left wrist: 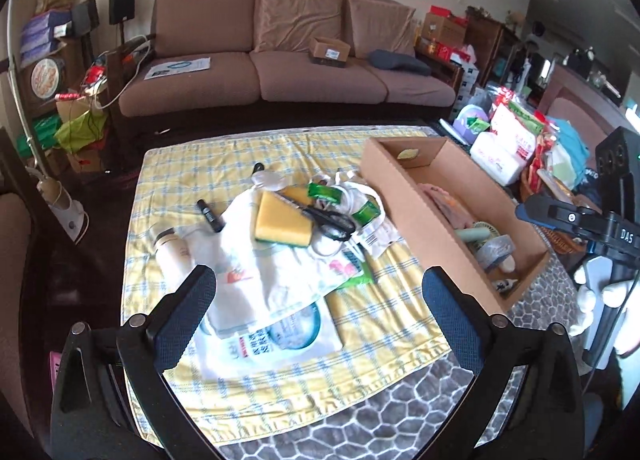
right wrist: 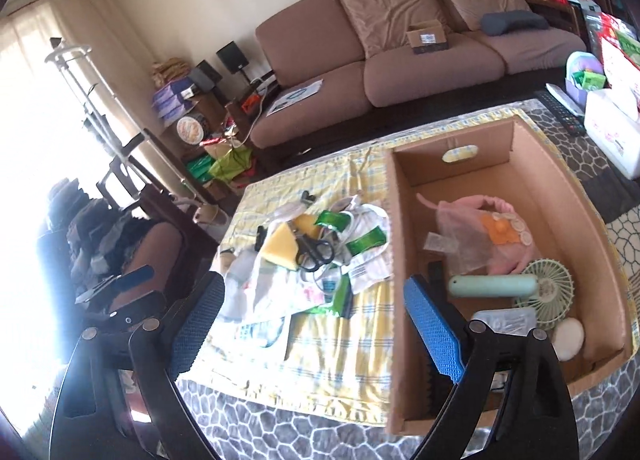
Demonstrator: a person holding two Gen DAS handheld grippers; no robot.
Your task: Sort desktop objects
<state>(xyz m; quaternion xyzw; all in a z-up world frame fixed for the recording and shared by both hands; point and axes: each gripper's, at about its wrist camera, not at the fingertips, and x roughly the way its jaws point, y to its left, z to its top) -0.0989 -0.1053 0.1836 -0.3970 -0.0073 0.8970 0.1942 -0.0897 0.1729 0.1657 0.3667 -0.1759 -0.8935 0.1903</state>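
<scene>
Left wrist: left hand-held gripper jaws apart, empty, over yellow sponge; right hand-held gripper likewise apart w/ nothing.

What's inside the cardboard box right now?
The brown cardboard box holds a pink fabric pouch, a pale green handheld fan, a grey tape roll and a round white puff. Whatever lies beneath them is hidden.

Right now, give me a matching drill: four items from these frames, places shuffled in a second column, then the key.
Things:
1. scissors
2. mint hand fan
3. black tube
4. small cardboard box

Places:
A. on the sofa seat
B. inside the big cardboard box
C. atop the pile, beside the yellow sponge
D. on the checked cloth, left of the pile

Pairs: 1-C, 2-B, 3-D, 4-A
</scene>
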